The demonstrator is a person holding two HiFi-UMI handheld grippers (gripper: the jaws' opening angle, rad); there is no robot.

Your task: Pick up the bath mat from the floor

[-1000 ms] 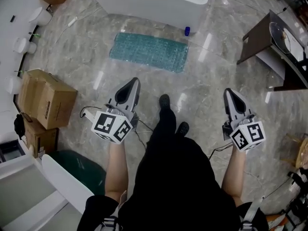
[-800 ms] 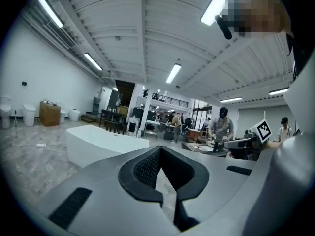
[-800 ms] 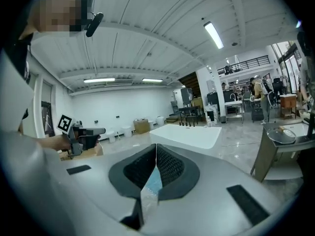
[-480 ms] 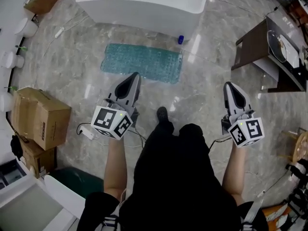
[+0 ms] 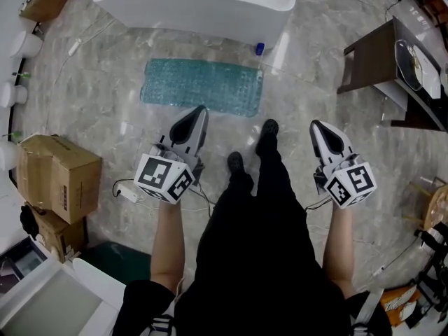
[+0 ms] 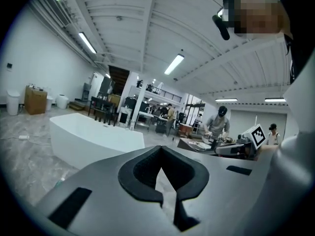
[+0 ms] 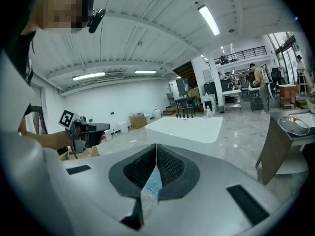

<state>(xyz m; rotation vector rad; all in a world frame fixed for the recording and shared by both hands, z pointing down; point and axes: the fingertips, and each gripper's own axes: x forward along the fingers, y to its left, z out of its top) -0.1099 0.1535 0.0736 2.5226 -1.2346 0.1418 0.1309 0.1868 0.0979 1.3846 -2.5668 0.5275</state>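
Observation:
The teal bath mat [image 5: 201, 86] lies flat on the marble floor in front of the white bathtub [image 5: 199, 5]. In the head view my left gripper [image 5: 199, 110] is held in the air with its tip just below the mat's near edge, jaws shut and empty. My right gripper [image 5: 317, 125] hangs to the right of the mat, also shut with nothing in it. In the right gripper view a patch of the teal mat [image 7: 152, 183] shows through the gap behind the closed jaws. The left gripper view looks over the bathtub [image 6: 93, 139].
Cardboard boxes [image 5: 59, 170] stand at the left. A dark brown table [image 5: 374, 54] is at the right. A small blue bottle [image 5: 260, 48] sits by the tub's corner. A white power strip [image 5: 128, 192] with a cable lies near the person's shoes [image 5: 267, 128].
The person has stepped forward: mat and bathtub have come closer, and one foot now stands ahead. Both grippers stay shut and have shifted slightly inward.

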